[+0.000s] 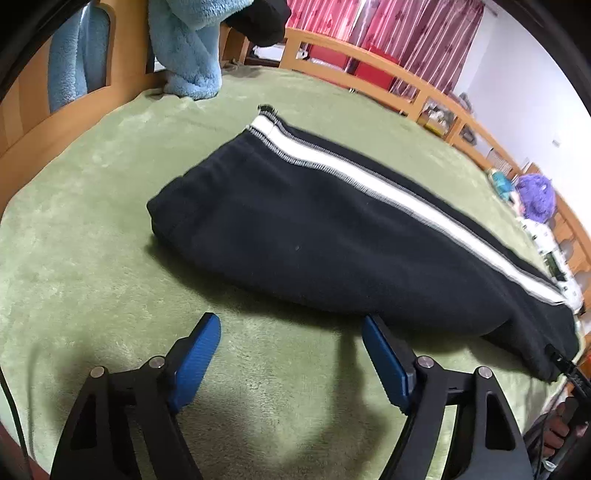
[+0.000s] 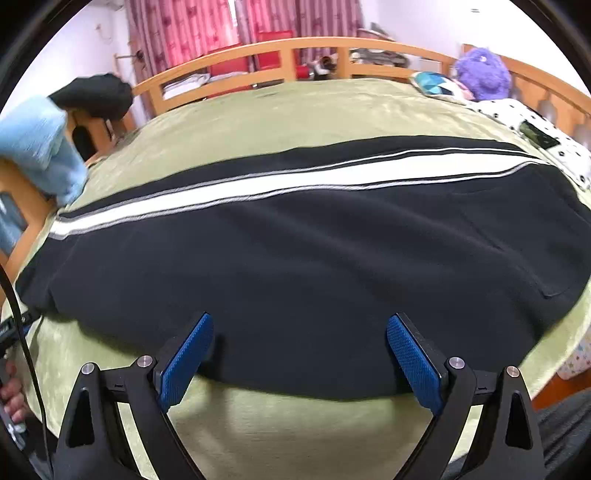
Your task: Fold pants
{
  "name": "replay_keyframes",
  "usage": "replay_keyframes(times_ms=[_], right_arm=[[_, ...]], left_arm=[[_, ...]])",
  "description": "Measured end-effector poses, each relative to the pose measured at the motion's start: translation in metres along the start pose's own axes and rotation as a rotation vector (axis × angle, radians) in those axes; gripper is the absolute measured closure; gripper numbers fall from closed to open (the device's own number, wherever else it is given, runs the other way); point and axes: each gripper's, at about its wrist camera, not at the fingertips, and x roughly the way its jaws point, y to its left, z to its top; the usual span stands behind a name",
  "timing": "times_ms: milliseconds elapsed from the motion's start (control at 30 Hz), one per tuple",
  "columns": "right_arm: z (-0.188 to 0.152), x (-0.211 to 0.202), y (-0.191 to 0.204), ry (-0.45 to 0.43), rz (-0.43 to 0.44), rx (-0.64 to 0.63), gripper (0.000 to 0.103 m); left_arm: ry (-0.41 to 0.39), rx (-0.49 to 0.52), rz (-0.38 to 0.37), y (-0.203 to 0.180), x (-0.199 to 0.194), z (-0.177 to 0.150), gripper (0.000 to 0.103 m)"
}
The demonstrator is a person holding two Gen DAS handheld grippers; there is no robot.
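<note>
Black pants (image 1: 303,236) with a white side stripe lie flat on a green bed cover (image 1: 92,236), legs stacked one on the other. In the right wrist view the pants (image 2: 295,266) span the whole width. My left gripper (image 1: 291,325) is open and empty, hovering over the cover just short of the pants' near edge, close to the cuff end. My right gripper (image 2: 299,325) is open and empty, its blue pads (image 2: 184,354) just over the near edge of the pants.
A light blue fleece (image 1: 188,44) and a black garment (image 1: 258,18) hang on the wooden bed rail (image 1: 388,70). A purple plush (image 2: 480,74), a patterned cushion (image 2: 436,85) and a spotted white cloth (image 2: 535,136) lie at the bed's far right.
</note>
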Motion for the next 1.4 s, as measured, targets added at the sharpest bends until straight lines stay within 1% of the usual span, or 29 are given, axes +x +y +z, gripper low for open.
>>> replay_keyframes(times_ms=[67, 133, 200, 300, 367, 500, 633, 767, 867, 933, 1100, 1200, 1400], right_arm=[[0.003, -0.002, -0.008, 0.001, 0.001, 0.017, 0.008], [0.007, -0.004, -0.018, -0.012, 0.014, 0.048, 0.008], [0.011, -0.006, -0.028, -0.022, 0.004, 0.086, 0.008], [0.017, -0.007, -0.035, -0.033, -0.004, 0.094, 0.008], [0.022, -0.011, -0.039, -0.056, -0.034, 0.093, 0.008], [0.035, -0.02, -0.046, -0.113, -0.049, 0.093, 0.008], [0.046, -0.026, -0.058, -0.161, -0.065, 0.118, 0.008], [0.055, -0.028, -0.071, -0.18, -0.091, 0.144, 0.009], [0.058, -0.026, -0.081, -0.166, -0.119, 0.162, 0.012], [0.058, -0.024, -0.092, -0.147, -0.102, 0.185, 0.014], [0.053, -0.024, -0.109, -0.15, -0.148, 0.214, 0.014], [0.053, -0.022, -0.119, -0.151, -0.161, 0.238, 0.014], [0.053, -0.014, -0.128, -0.145, -0.152, 0.27, 0.014]], left_arm=[[-0.032, -0.009, -0.023, 0.0, -0.007, 0.001, 0.027], [-0.072, -0.005, -0.023, -0.001, -0.015, 0.002, 0.027], [-0.107, -0.001, -0.02, -0.003, -0.021, 0.004, 0.027], [-0.139, 0.0, -0.049, -0.007, -0.028, 0.006, 0.027], [-0.153, 0.005, -0.052, -0.009, -0.031, 0.007, 0.027], [-0.185, 0.01, -0.052, -0.011, -0.036, 0.008, 0.026], [-0.183, -0.023, -0.068, -0.005, -0.037, 0.01, 0.026], [-0.157, -0.056, -0.084, -0.003, -0.034, 0.012, 0.026], [-0.147, -0.061, -0.081, -0.003, -0.032, 0.011, 0.026], [-0.149, -0.06, -0.074, -0.004, -0.031, 0.011, 0.026], [-0.148, -0.061, -0.076, -0.009, -0.029, 0.014, 0.026], [-0.151, -0.071, -0.068, -0.011, -0.029, 0.015, 0.026], [-0.146, -0.06, -0.048, -0.015, -0.025, 0.015, 0.026]])
